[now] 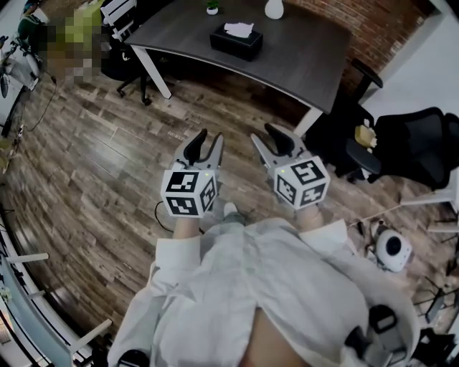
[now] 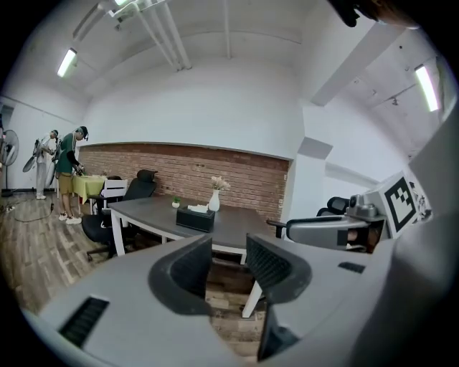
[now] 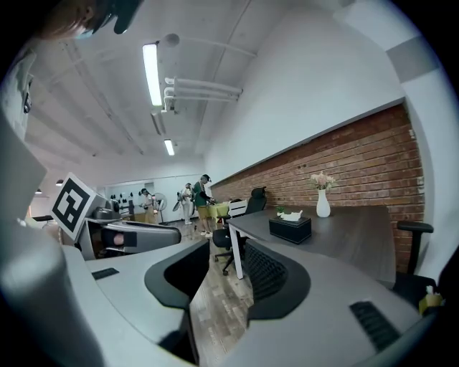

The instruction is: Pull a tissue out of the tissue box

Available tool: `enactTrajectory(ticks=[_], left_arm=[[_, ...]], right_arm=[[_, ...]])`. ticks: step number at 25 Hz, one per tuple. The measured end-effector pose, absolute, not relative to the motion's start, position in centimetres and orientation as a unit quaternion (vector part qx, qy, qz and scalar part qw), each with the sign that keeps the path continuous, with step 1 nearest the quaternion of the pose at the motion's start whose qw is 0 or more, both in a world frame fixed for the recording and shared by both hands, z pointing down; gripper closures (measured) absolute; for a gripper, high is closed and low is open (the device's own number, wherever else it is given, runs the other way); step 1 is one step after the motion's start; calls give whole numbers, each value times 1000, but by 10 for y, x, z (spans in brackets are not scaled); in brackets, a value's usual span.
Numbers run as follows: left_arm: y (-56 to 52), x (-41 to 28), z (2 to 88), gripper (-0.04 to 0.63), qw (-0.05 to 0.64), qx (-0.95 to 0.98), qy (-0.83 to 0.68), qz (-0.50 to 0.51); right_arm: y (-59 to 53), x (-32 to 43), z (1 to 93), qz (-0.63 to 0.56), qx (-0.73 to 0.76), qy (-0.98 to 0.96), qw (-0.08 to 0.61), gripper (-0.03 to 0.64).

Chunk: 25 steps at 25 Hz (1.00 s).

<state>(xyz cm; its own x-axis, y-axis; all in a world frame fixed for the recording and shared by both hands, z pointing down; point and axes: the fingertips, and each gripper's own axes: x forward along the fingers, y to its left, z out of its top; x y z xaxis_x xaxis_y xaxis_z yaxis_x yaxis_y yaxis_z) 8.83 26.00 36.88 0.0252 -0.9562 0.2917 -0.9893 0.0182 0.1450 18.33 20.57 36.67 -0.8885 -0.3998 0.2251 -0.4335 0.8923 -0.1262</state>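
A black tissue box with a white tissue sticking out of its top sits on the dark grey table, far ahead of me. The same box appears small in the left gripper view and in the right gripper view. My left gripper and right gripper are held side by side over the wooden floor, well short of the table. Both point toward it. The left gripper's jaws stand open with nothing between them, and so do the right gripper's.
A white vase and a small potted plant stand behind the box. Black office chairs sit at the table's right and left. People stand far off at the left. A brick wall runs behind the table.
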Motion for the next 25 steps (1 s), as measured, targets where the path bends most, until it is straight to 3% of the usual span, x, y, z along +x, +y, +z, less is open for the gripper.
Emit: enactTrajectory(ticks=[25], left_arm=[[174,-25,424,465,233,691,-683,41]], right_arm=[[101,83,405,109,239,-953,152,476]])
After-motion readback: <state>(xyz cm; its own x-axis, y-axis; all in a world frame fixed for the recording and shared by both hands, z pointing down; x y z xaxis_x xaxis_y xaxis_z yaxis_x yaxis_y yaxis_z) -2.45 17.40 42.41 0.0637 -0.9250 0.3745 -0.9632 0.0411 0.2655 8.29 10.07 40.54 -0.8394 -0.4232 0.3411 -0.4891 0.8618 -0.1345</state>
